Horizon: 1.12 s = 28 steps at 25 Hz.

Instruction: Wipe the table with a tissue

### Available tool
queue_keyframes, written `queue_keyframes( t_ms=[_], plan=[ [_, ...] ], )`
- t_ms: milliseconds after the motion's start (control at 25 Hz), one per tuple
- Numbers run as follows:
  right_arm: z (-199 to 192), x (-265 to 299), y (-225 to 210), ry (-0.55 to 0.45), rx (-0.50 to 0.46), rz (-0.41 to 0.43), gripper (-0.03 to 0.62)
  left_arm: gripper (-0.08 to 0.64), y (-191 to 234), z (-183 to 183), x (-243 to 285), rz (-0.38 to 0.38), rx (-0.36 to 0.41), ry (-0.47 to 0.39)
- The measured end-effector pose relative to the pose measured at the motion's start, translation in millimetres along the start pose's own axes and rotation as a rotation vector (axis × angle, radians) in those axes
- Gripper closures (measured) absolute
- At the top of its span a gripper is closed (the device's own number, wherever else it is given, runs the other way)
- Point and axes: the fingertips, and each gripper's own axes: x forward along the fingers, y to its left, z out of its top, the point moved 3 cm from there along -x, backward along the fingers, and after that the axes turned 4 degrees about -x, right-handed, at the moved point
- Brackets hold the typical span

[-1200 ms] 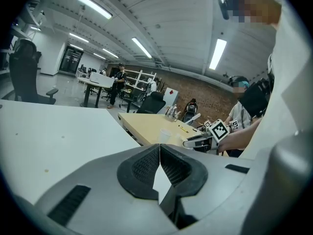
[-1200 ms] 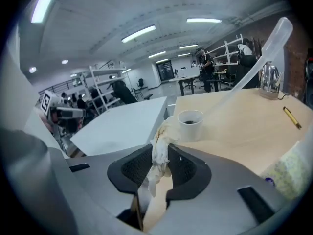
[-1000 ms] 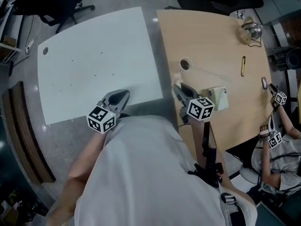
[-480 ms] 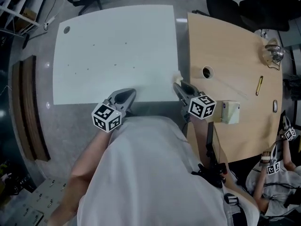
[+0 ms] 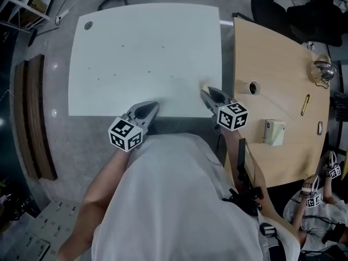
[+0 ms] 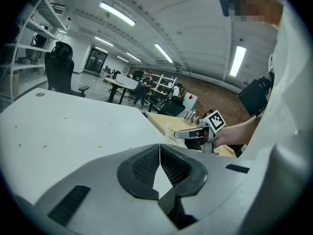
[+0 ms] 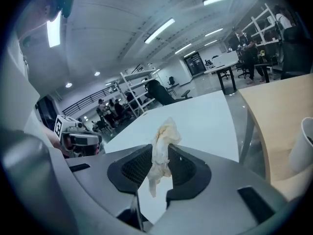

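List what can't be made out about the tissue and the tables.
Whether the tissue touches the white table: right gripper covers it, head view.
Specks on that table: too small, head view.
Pale box on the wooden table: too small to identify, head view.

Two benches stand side by side, a narrow gap between them. The left gripper [image 5: 151, 107] sits at the near edge of the left bench [image 5: 147, 53], the right gripper [image 5: 206, 93] over its near right corner with the tissue [image 7: 161, 146] between its fingers [image 7: 134, 168]. A box [image 5: 273, 132] and a pen [image 5: 305, 105] lie on the right bench [image 5: 272, 58]
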Motion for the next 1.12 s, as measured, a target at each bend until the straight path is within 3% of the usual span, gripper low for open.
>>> queue_keyframes(
  t_ms=[360, 640, 760, 920, 1120],
  plan=[
    [1, 32, 17, 0.053, -0.028, -0.087, 0.489, 0.552, 36, 8, -26, -0.037, -0.003, -0.009],
    [0, 54, 26, 0.153, -0.143, -0.150, 0.489, 0.552, 58, 8, -36, -0.068, 0.027, 0.005],
    [0, 58, 22, 0.191, -0.204, -0.215, 0.489, 0.552, 64, 9, -40, -0.085, 0.011, -0.005],
    [8, 75, 22, 0.182, -0.187, -0.211, 0.489, 0.552, 74, 11, -47, -0.095, -0.018, -0.013],
    [9, 99, 3, 0.260, -0.224, -0.264, 0.489, 0.552, 84, 10, -57, -0.103, -0.028, -0.009]
  ],
)
